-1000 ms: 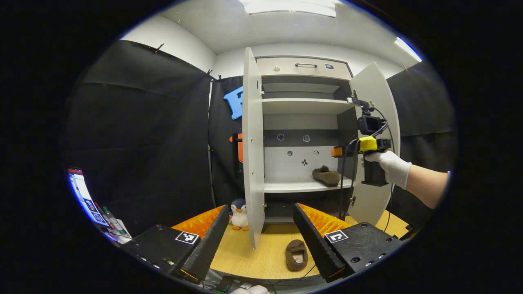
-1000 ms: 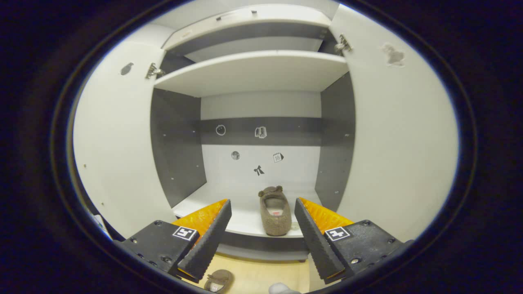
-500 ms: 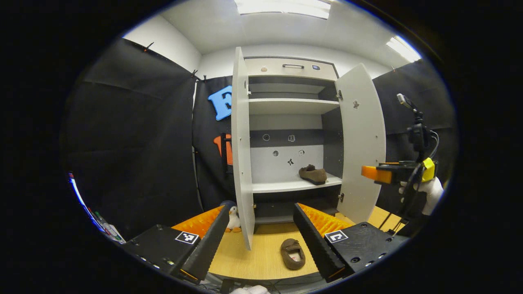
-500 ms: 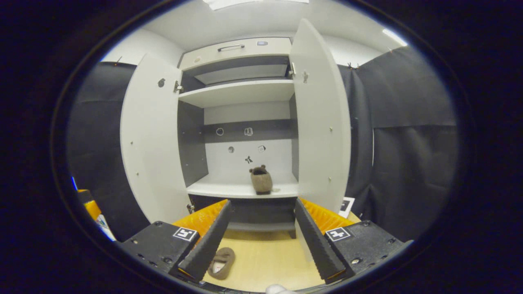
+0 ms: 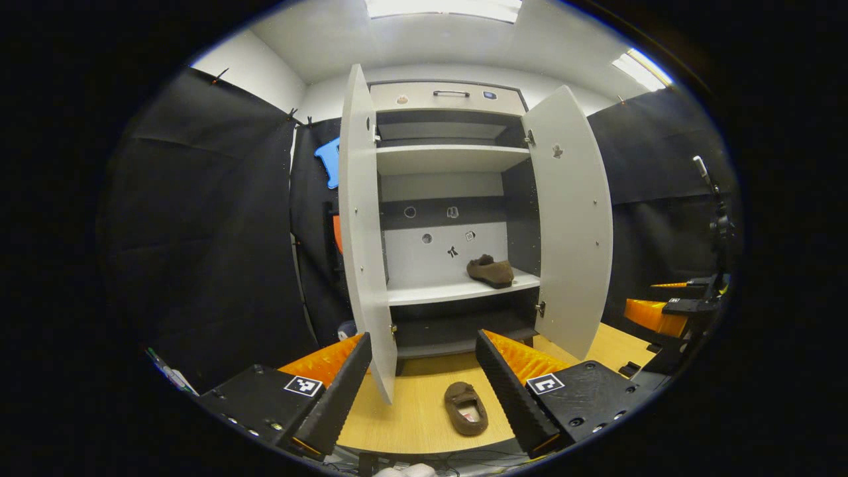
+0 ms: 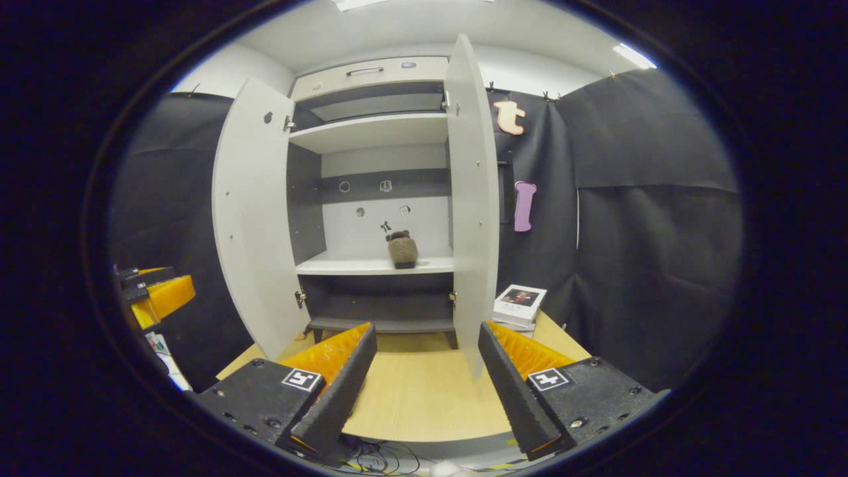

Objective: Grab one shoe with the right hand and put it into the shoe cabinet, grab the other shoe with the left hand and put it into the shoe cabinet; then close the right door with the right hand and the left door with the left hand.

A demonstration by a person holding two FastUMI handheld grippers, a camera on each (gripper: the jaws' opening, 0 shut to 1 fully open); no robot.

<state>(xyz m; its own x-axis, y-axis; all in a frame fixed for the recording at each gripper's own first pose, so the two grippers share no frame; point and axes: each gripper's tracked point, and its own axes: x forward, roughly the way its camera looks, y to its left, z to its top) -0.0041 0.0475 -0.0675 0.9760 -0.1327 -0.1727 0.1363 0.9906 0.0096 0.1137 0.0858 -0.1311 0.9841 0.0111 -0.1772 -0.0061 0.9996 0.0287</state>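
While hovering low over the worktop (image 5: 417, 414), spread wide and gripping nothing: the left hand-held gripper (image 5: 424, 336). Same story for the right hand-held gripper (image 6: 426, 327): fingers apart, nothing between them, facing the cabinet from well off.

First shoe (image 5: 490, 271) done, by the look of it: lying on the lower shelf (image 5: 430, 291), towards the right side, well inside the cabinet. Second shoe (image 5: 466, 407) down on the worktop, opening upward, in front of the cabinet, showing just beside the left hand-held gripper's right finger and not yet touched. Both doors wide open: left door (image 5: 361, 232) nearly edge-on, right door (image 5: 570, 218) swung out.

So, judging from that: step two of the task, the left-hand pickup. Next move, in all likelihood: dip the left hand-held gripper down over the shoe on the worktop, straddle its sides or heel rim, pinch firmly. Soft, fuzzy material there, likelier to squash than to slip. Then lift, steer clear of the bottom edge of the left door hanging close by, and set down on the shelf beside the first shoe, with plenty of free shelf to its left.

Worth parking the right hand-held gripper out at the side, clear of the lane, ready for the right door afterwards. A book (image 6: 520, 301) on the worktop by that door's foot, out of the way.
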